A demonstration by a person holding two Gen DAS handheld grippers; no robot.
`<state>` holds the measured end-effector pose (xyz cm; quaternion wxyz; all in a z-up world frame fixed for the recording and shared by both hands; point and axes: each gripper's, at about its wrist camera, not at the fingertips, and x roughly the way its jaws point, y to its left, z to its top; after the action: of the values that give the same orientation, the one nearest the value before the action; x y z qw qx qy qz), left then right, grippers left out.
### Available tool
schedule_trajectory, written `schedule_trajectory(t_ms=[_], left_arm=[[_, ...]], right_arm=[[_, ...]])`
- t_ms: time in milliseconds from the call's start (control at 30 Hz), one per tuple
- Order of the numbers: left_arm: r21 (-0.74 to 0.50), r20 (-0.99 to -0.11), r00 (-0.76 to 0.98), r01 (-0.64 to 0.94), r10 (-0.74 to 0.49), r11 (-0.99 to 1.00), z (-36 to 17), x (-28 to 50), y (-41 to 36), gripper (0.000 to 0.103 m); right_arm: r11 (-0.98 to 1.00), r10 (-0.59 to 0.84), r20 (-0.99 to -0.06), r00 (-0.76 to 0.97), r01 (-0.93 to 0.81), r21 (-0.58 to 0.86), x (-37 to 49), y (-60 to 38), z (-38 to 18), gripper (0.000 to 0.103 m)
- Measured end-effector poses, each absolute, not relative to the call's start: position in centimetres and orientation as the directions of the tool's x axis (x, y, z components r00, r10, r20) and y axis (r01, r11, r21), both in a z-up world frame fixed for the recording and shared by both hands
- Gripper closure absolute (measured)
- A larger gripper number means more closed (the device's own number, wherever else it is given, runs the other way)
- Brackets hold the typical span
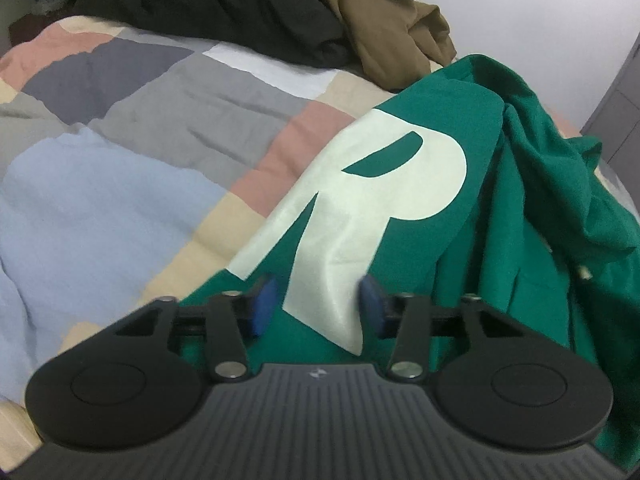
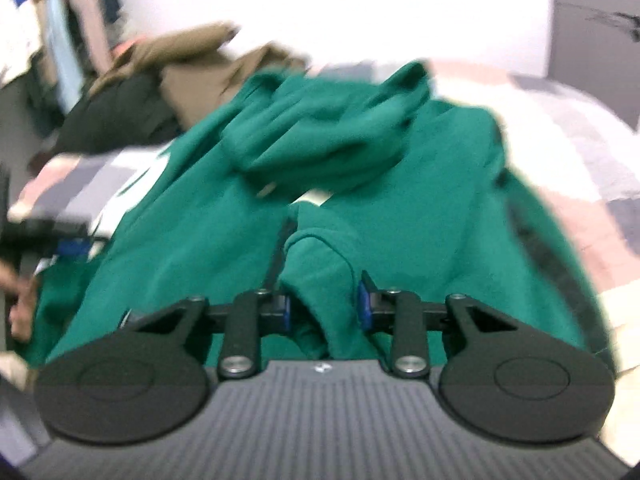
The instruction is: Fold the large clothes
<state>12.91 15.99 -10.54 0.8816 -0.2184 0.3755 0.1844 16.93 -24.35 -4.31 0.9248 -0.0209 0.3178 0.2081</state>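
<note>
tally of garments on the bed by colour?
Green: 1, hoodie with a large white R
Black: 1, heap at the far end
Brown: 1, garment beside the black one
Total: 3, all on the patchwork quilt

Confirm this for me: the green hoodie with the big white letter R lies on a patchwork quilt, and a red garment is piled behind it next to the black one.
Not quite. The garment piled behind the green hoodie, next to the black one, is brown, not red, as the left wrist view shows. The rest holds: the hoodie bears a big white letter R and lies on a patchwork quilt.
</note>
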Motion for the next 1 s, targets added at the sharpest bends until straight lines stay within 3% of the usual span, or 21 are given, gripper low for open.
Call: schedule_trajectory(t_ms=[67, 167, 367, 633, 867, 1000], left_arm=[[-0.229, -0.740, 0.648, -0.496, 0.181, 0.838, -10.5, 13.0, 16.2, 0.080], [-0.216, -0.729, 0.653, -0.505, 0.206, 0.836, -9.8, 13.0, 16.5, 0.094], [-0.232, -0.727, 0.640, -0.570, 0.248, 0.788, -8.0, 13.5, 19.9, 0.097], [-0.154, -0.678, 0.609, -0.666, 0.412, 0.730, -3.0, 16.8, 26.7, 0.098], [-0.038, -0.645, 0.543, -0.725, 0.538, 0.687, -2.8, 22.7, 30.5, 0.097], [0.039, -0.654, 0.485, -0.744, 0.580, 0.667, -5.3, 26.0, 32.5, 0.097]], right_arm=[[0.929, 0.347, -0.577, 0.740, -0.355, 0.103, 18.2, -26.3, -3.1, 0.072], [0.946, 0.319, -0.557, 0.767, -0.297, 0.133, 20.4, -29.4, -1.7, 0.072], [0.962, 0.268, -0.507, 0.819, -0.202, 0.183, 24.2, -36.3, 1.1, 0.073], [0.979, 0.144, -0.410, 0.901, -0.070, 0.189, 30.3, -45.2, 5.1, 0.074], [0.983, -0.097, -0.348, 0.932, 0.146, 0.115, 36.7, -52.5, 5.4, 0.074], [0.947, -0.232, -0.379, 0.896, 0.297, 0.124, 40.6, -57.5, 2.5, 0.074]])
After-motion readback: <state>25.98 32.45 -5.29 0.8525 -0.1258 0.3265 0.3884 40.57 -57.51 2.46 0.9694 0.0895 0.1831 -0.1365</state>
